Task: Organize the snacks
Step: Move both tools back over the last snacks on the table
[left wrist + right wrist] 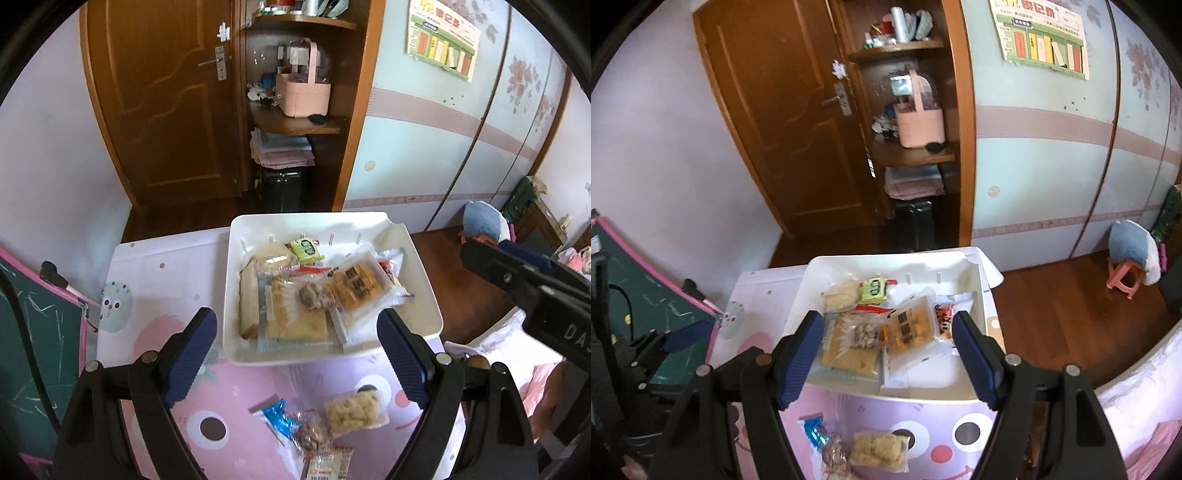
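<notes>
Desk (155,266): wearing a pink cartoon-print cover and carrying the tray and the loose snacks.
White tray (421,295): sitting at the desk's far end, holding a pile of wrapped snacks.
Left gripper (297,345): hovering over the desk at the tray's near edge, its blue fingers (192,354) standing wide apart with nothing between them.
Right gripper (888,350): hanging above the tray's near edge, fingers (973,354) likewise spread and gripping nothing.
Orange cracker pack (356,284): lying tilted on top of the pile in the tray.
Puffed-rice cake pack (356,413): lying on the desk just in front of the tray, outside it.
Blue wrapper (277,415): lying on the desk just beside the rice cake, touching another small packet.
Green packet (306,250): resting near the tray's far wall.
</notes>
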Available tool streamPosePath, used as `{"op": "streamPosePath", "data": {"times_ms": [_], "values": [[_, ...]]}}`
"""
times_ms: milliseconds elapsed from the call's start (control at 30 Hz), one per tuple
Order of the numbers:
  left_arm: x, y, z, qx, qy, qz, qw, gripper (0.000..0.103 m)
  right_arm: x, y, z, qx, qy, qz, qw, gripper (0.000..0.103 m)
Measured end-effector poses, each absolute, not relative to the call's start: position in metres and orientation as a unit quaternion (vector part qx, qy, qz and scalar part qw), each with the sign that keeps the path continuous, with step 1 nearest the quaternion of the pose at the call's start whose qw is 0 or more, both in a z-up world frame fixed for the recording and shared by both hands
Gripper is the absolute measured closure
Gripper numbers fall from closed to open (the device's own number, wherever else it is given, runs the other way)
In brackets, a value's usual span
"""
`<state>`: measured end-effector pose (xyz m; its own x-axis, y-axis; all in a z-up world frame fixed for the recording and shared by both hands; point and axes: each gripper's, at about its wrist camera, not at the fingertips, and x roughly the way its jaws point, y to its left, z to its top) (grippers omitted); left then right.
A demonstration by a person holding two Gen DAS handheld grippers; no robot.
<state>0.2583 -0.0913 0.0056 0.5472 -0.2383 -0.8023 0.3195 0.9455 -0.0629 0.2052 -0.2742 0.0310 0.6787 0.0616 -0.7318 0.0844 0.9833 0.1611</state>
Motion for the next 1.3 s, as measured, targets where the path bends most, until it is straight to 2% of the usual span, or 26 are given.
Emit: {"op": "streamPosePath", "data": {"times_ms": [167,400,667,1000,1300], "values": [[0.217,-0.096,0.002,0.061,0.435,-0.161,0.884,0.015,0.173,-0.271,0.033,0.056,0.382,0.004,0.923,0.03],[0.168,-0.102,-0.031,0.078,0.464,-0.168,0.866,0.015,0.15,-0.268,-0.001,0.015,0.446,0.034,0.894,0.03],[0.133,-0.1,-0.105,0.057,0.527,-0.169,0.831,0.015,0.139,-0.267,-0.056,0.009,0.479,0.071,0.875,0.03],[0.116,-0.09,-0.21,0.024,0.591,-0.116,0.798,0.015,0.141,-0.251,-0.123,-0.058,0.503,0.107,0.856,0.031],[0.117,-0.087,-0.241,0.006,0.606,-0.104,0.789,0.015,0.151,-0.237,-0.155,-0.084,0.509,0.178,0.838,0.031]]}}
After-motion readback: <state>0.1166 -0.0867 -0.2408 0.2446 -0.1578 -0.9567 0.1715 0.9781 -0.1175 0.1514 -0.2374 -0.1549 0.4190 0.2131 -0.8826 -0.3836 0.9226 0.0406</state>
